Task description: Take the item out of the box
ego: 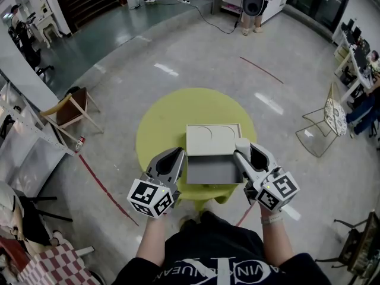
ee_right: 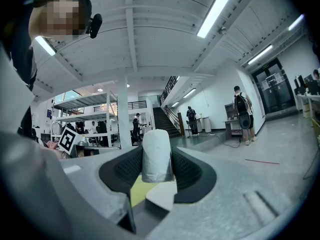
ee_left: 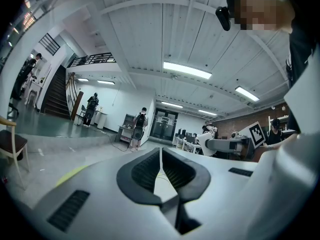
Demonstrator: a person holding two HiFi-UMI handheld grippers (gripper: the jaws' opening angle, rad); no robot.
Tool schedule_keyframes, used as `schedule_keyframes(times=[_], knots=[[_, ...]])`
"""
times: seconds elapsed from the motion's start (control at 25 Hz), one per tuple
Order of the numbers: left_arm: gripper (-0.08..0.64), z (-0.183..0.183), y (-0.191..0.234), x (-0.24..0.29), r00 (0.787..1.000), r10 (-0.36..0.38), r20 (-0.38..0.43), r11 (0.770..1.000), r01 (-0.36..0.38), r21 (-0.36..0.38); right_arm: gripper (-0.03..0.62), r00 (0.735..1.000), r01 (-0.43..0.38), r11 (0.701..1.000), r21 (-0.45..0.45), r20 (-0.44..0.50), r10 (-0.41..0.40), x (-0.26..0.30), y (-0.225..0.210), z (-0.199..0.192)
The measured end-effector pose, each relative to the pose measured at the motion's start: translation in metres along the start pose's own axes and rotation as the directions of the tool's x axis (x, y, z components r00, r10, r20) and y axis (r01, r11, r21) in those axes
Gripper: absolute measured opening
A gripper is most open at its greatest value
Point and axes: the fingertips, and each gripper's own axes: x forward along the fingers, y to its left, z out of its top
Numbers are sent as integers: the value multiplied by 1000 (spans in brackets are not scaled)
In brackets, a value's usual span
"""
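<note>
An open grey box (ego: 212,170) lies on the round yellow table (ego: 160,123), its pale lid (ego: 214,139) flat just behind it. In the head view my right gripper (ego: 243,151) hangs over the box's far right corner, shut on a small white cylinder (ego: 242,143). The right gripper view shows that white cylinder (ee_right: 156,154) upright and pinched between the dark pads (ee_right: 187,171), above a box corner (ee_right: 160,196). My left gripper (ego: 179,154) sits at the box's left edge. In the left gripper view the left gripper (ee_left: 160,160) is shut with nothing between its jaws.
A wooden chair (ego: 70,108) stands on the floor to the left, and a wire chair (ego: 325,120) to the right. A red tape line (ego: 107,189) runs past the table. People stand at a desk (ego: 255,5) far back.
</note>
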Motion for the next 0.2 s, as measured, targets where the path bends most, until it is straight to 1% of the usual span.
schedule_keyframes(times=[0.2], knots=[[21, 3, 4, 1, 1000, -2, -3, 1000, 2, -1, 176, 1000, 2, 1000, 5, -5, -2, 4, 0, 1]])
